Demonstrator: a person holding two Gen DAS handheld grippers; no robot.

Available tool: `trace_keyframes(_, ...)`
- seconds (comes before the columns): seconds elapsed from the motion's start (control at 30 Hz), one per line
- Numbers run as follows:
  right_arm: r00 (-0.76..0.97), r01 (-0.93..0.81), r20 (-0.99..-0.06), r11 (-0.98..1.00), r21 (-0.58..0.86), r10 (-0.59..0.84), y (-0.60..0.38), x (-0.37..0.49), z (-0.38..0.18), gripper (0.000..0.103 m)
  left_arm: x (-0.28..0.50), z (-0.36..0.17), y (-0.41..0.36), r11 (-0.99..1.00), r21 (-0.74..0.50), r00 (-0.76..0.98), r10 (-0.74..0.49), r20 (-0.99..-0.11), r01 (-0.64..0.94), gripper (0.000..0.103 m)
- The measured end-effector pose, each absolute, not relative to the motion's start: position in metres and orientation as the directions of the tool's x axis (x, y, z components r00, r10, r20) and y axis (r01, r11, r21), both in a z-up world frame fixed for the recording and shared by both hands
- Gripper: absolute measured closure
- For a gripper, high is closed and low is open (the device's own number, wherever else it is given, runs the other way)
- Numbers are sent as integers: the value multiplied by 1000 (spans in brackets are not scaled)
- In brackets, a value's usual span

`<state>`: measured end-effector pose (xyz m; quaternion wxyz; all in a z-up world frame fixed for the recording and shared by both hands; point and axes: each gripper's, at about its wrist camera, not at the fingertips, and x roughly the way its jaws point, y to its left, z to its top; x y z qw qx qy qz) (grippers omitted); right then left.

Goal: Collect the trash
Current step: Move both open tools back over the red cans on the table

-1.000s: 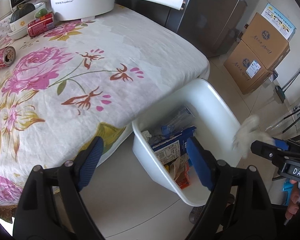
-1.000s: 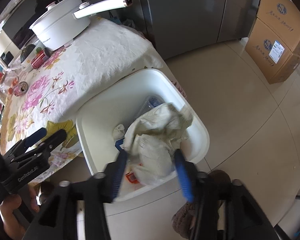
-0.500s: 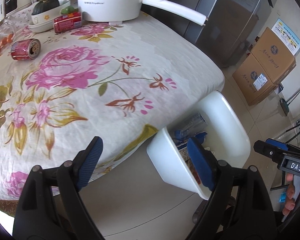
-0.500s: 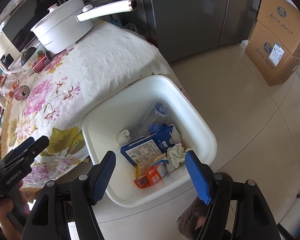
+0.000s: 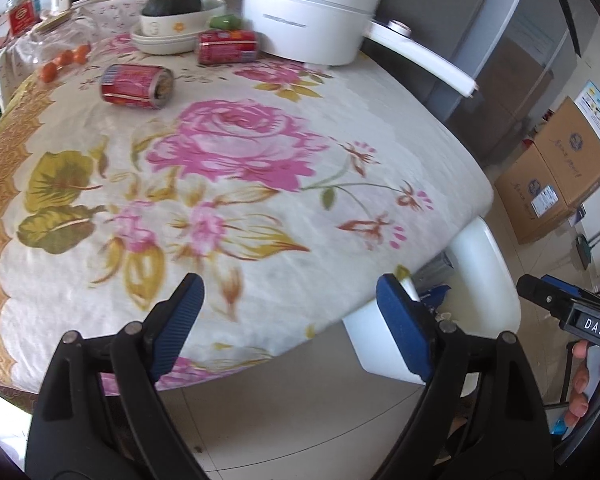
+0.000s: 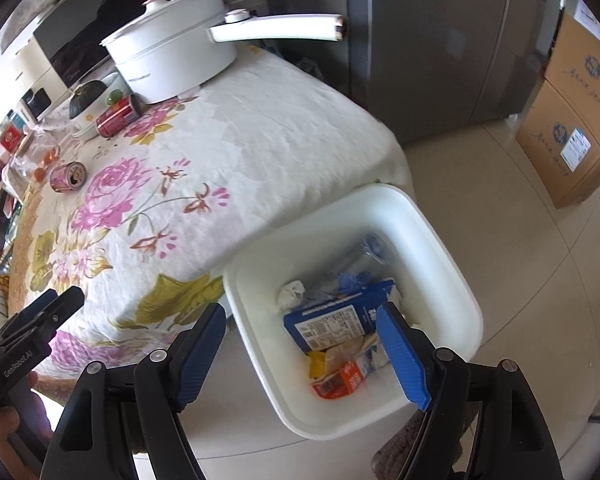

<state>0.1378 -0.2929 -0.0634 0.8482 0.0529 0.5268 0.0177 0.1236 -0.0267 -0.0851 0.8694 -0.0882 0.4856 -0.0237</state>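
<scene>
left fingers (image 5: 290, 312) wide, empty | right fingers (image 6: 300, 350) just widened, empty | two cans (image 5: 137, 86) beside pot (image 5: 312, 20) | bin (image 6: 452, 264) at table edge

The table edge (image 5: 440, 236) hides most of the white bin (image 5: 484, 276) (contents barely visible there).

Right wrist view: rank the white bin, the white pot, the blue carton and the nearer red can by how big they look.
1. White bin
2. White pot, though it is farther away
3. Blue carton
4. Red can, farther off too
</scene>
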Motion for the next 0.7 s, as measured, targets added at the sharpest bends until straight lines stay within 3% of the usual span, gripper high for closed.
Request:
trace_keyframes(0.2, 456, -25, -884, 994, 104, 104, -258, 159, -61, 23, 143, -75, 21, 982, -157, 546, -73, -835, -109, 13)
trace_keyframes(0.33, 455, -65, -884, 994, 88, 108, -233, 171, -63, 23, 168, -59, 47, 994, -84, 595, -28, -803, -65, 1)
trace_keyframes(0.47, 453, -116, -887, 992, 44, 93, -213, 181, -66, 23, 194, -55, 80, 999, 12, 632, 31, -775, -34, 1)
trace_keyframes(0.7, 440, -130, -890, 989, 64, 115, -196, 201, -70, 23, 242, -80, 115, 1000, -11, 613, -13, -790, 6, 1)
